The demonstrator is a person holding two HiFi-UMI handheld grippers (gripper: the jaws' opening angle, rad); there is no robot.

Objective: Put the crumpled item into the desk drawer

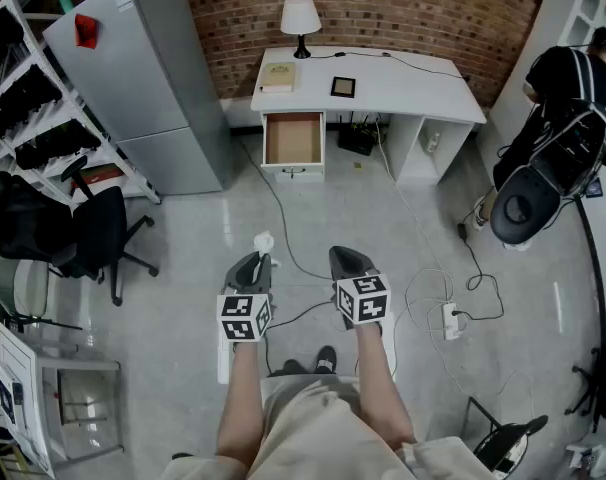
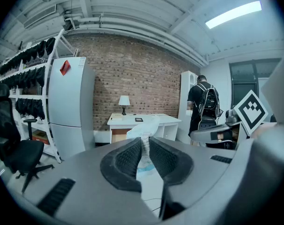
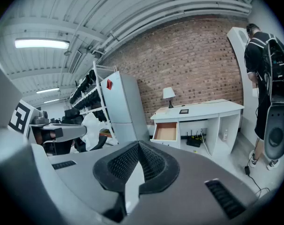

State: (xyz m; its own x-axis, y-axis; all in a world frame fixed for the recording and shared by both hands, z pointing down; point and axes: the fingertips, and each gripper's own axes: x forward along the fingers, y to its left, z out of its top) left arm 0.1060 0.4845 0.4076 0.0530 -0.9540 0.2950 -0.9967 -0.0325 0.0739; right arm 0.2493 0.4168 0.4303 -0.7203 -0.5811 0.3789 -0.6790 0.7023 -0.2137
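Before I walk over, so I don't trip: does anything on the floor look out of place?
A loose cable snakes across the floor from the desk toward you; a power strip lies out at your right.

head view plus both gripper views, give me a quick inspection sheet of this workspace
surface: white desk against the brick wall, top mostly bare
job's things: crumpled white item not yet at the desk; desk drawer pulled open, looks empty
clutter: lamp, book and small dark square item on the desk
grippers: left gripper shut on the crumpled white item; right gripper shut, nothing between its jaws
cables: cable trails over the floor from the desk; power strip with loose loops at right
surroundings: fridge, office chair, shelving rack at left; person with backpack at right
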